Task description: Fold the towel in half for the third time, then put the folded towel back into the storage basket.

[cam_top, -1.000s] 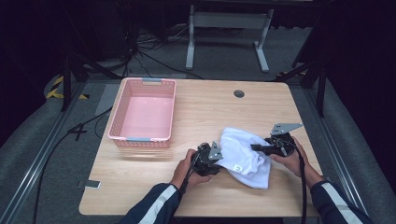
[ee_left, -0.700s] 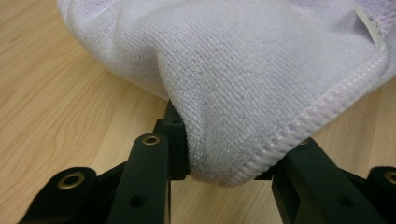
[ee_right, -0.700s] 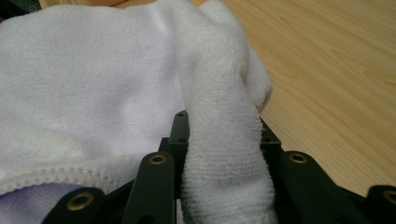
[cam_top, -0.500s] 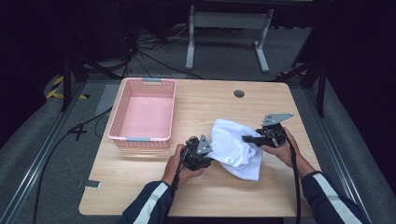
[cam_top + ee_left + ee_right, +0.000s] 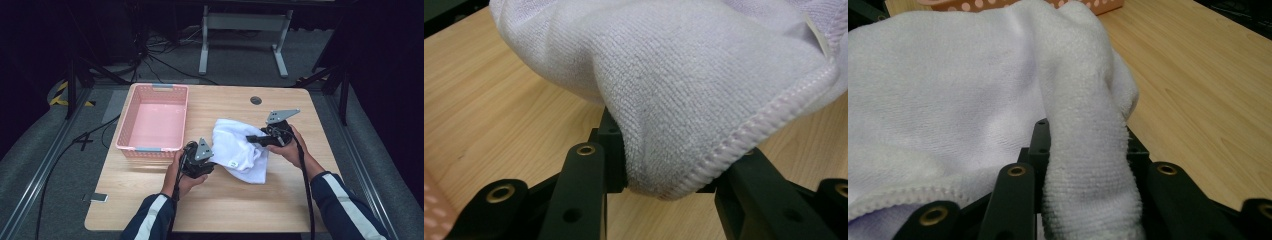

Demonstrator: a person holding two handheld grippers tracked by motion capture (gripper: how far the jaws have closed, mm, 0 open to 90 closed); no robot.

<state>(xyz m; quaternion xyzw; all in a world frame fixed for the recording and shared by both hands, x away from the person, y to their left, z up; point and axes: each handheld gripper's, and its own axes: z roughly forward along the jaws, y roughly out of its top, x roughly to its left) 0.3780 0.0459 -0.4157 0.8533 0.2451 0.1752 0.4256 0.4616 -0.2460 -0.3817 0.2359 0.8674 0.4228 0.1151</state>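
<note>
A white terry towel (image 5: 237,150) hangs bunched between my two grippers above the wooden table (image 5: 225,210). My left gripper (image 5: 209,161) is shut on the towel's left edge; in the left gripper view the stitched hem (image 5: 769,125) and a fold of cloth sit pinched between the black jaws. My right gripper (image 5: 252,138) is shut on the towel's right side, where a thick roll of cloth (image 5: 1088,165) is squeezed between its jaws. The towel's lower part still touches the table.
A pink plastic basket (image 5: 152,147) stands empty at the table's left, just beyond my left hand. A round cable hole (image 5: 256,100) lies near the far edge. A small flat device (image 5: 96,198) rests at the near left corner.
Both grippers have carried the towel to the left and a little farther from the person, lifting it slightly. Their hold on the cloth is the same.
</note>
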